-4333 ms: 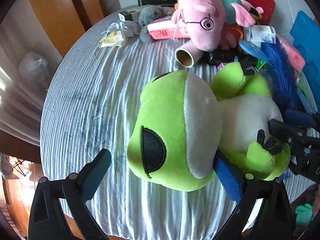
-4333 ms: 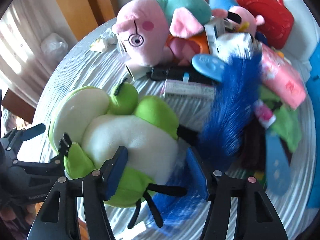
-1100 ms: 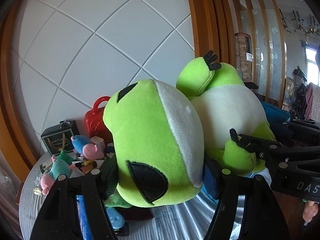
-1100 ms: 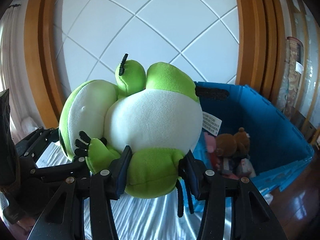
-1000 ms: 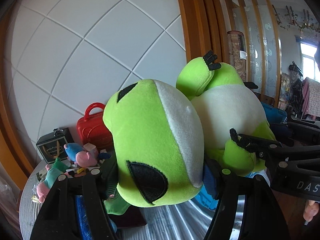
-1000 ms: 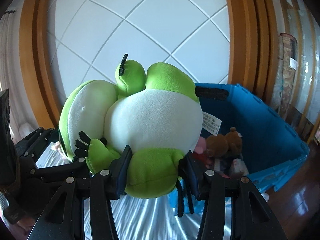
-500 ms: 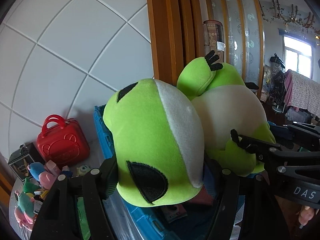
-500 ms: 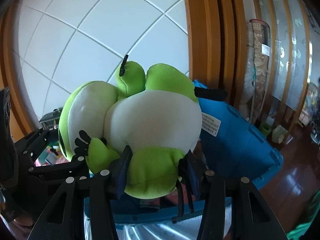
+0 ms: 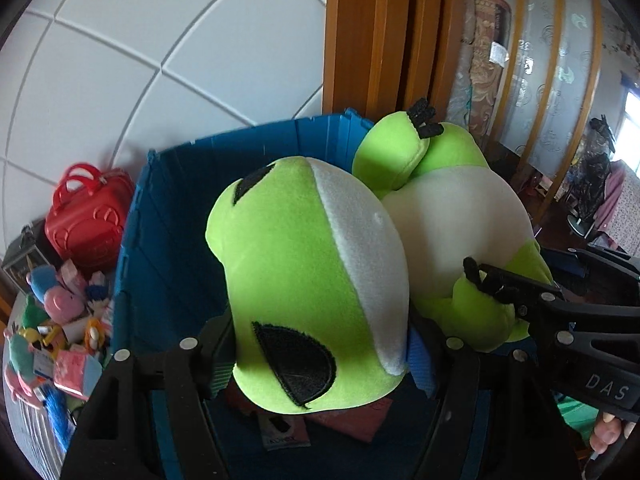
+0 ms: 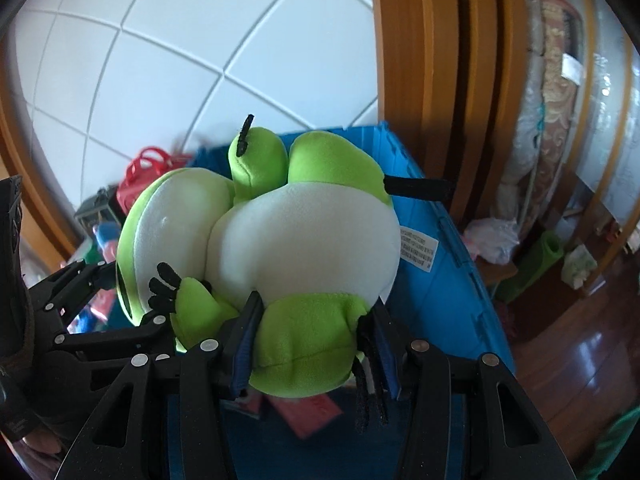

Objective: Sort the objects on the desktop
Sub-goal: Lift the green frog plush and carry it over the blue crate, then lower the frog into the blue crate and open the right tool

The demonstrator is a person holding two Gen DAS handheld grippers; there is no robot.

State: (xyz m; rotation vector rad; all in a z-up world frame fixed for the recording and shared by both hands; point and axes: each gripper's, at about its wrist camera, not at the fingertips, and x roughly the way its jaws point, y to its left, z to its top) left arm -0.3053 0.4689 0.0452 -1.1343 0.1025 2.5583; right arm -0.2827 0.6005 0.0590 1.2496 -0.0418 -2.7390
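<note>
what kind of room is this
Probably a lived-in home: a table heaped with small toys, a blue storage bin, polished wood floor and a rolled rug.

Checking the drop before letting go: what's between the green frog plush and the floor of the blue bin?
In the left wrist view, pink packets lie on the blue bin floor under the green frog plush; otherwise only air shows.

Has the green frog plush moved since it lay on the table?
Yes. The green frog plush has left the table and now hangs over the blue bin.
</note>
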